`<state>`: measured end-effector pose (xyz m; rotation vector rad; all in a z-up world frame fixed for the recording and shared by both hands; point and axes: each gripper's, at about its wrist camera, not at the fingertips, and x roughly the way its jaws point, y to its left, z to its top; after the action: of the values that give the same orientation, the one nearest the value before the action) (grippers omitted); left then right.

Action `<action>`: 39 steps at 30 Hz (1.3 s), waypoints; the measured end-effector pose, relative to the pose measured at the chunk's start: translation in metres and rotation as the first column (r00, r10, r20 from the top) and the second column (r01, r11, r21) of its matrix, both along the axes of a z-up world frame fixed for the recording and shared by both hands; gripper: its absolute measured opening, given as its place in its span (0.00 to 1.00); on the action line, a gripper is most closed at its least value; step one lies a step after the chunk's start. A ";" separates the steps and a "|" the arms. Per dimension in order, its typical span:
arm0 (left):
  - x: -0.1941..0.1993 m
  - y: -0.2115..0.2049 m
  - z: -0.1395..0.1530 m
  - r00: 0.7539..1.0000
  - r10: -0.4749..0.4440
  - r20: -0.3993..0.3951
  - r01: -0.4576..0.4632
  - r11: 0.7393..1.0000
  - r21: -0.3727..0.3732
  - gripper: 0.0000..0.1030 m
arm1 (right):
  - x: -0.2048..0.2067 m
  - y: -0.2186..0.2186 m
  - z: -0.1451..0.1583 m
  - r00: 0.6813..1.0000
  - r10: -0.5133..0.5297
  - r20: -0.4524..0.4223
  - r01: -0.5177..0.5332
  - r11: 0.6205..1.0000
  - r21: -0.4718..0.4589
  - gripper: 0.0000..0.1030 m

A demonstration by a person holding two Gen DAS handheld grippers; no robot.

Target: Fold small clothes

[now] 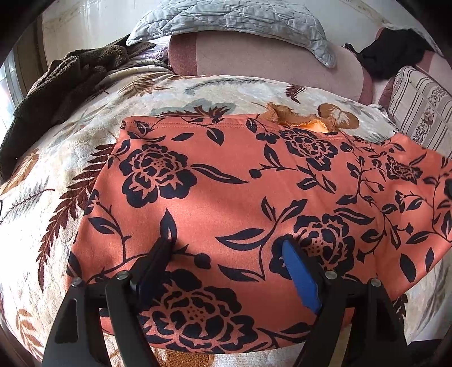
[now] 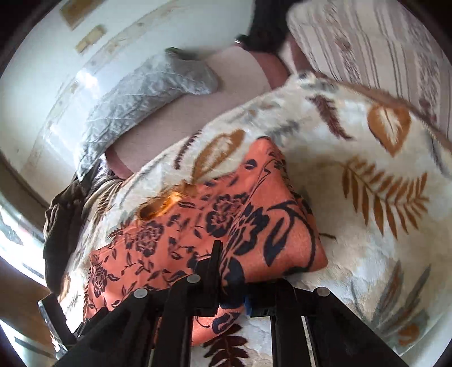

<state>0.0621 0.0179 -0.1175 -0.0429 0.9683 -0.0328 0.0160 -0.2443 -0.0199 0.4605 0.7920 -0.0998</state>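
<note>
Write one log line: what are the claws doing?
left claw: open over orange flowered garment | right claw: shut on garment edge | blanket underneath

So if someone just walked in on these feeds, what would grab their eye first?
The orange garment with black flowers, spread over the leaf-print blanket, fills the left wrist view. The left gripper hovers open above its near edge, while the right gripper looks shut on a raised fold. Behind lie a grey quilted pillow and brown fleece.
</note>
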 end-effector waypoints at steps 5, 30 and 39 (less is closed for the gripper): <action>0.002 0.009 0.002 1.000 0.008 -0.013 -0.009 0.997 -0.078 0.79 | 0.014 0.063 0.016 0.989 0.143 0.032 -0.139 0.984 -0.108 0.12; 0.000 -0.002 -0.003 1.000 -0.024 0.015 0.024 1.000 0.013 0.82 | -0.021 -0.124 -0.090 0.981 -0.001 -0.192 0.071 0.931 0.359 0.24; 0.001 -0.007 -0.005 1.000 -0.020 0.019 0.019 0.999 0.046 0.86 | 0.031 -0.167 -0.050 0.995 0.078 -0.061 -0.053 0.940 0.336 0.60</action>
<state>0.0630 0.0108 -0.1222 0.0092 0.9501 -0.0284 0.0475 -0.4113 -0.0701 0.7554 0.9004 0.0826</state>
